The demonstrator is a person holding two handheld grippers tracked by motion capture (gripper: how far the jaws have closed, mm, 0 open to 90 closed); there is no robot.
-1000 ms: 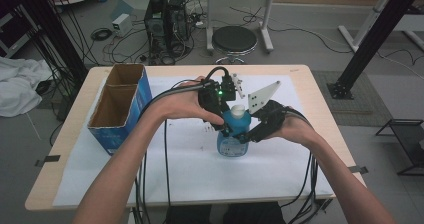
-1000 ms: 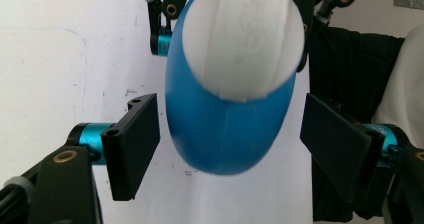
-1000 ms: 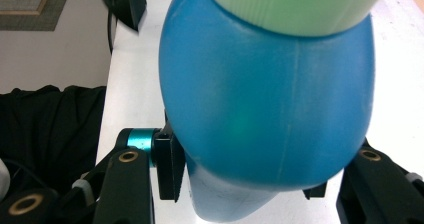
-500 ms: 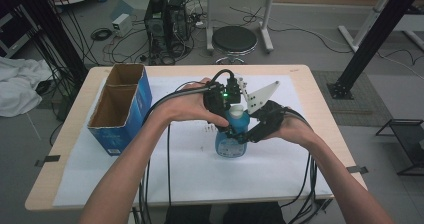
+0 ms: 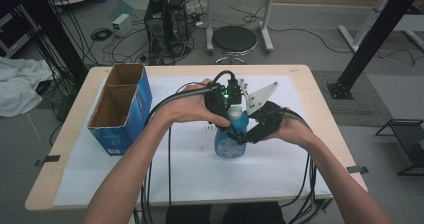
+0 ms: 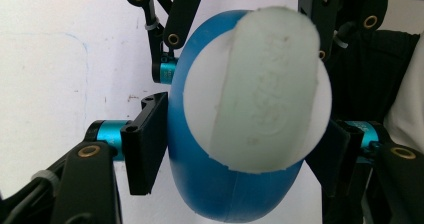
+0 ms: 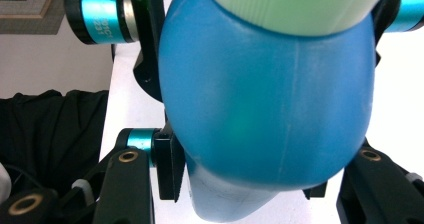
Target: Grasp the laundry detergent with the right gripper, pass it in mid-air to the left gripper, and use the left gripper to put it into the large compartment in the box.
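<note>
Both hand-held grippers around upright blue bottle on table.

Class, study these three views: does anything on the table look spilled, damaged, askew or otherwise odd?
Nothing looks spilled or broken. The blue plastic bottle with the pale cap stands upright on the white table cover, gripped by the left gripper and right gripper. The open blue cardboard box sits squarely. A few small dark specks mark the cover beside the bottle.
</note>
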